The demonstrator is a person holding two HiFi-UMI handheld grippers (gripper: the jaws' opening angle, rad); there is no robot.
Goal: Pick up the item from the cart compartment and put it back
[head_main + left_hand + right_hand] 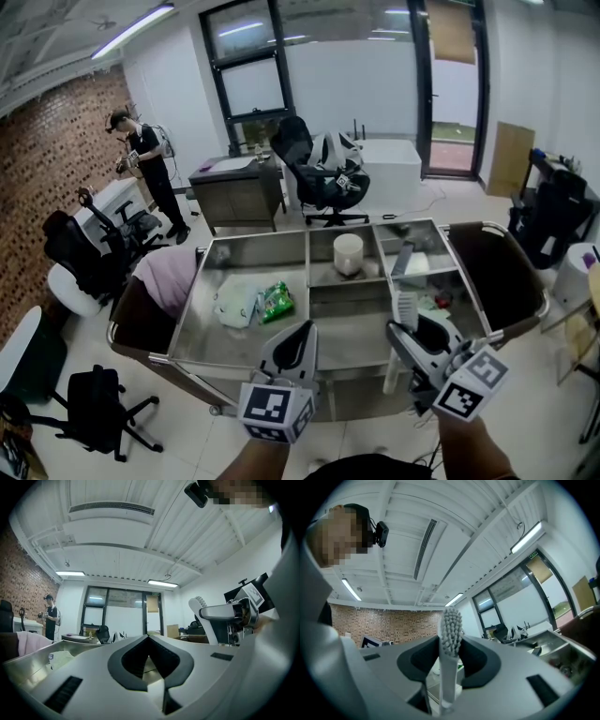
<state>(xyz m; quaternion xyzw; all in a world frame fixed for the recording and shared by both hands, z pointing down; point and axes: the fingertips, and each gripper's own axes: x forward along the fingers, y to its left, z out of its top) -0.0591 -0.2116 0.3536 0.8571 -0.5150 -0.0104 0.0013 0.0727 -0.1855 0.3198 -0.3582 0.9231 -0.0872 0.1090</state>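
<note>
The right gripper [449,654] has its jaws clamped on a toothbrush [451,629]. The handle runs straight up through the gap between the two dark pads. The bristle head stands clear above the jaw tips, with its bristles turned back toward that gripper's own camera, and the lower handle drops out below the jaws. In the head view the same toothbrush [404,307] stands nearly upright in the right gripper [409,330], head above the jaws and handle hanging below them toward the person.

Just past these jaws lies the steel cart [253,238], so the toothbrush is held over its near right part, lifted clear of the compartment floors.

The left gripper [149,639] has its jaws together, tips meeting, with nothing between them. In the head view the left gripper [300,339] sits to the left of the right jaws, well apart from the toothbrush. Beyond its tips, in the cart's left compartment, lie a green packet [276,302] and a white bag [234,307]. A white cylinder [348,253] stands farther beyond, in the middle compartment.
</note>
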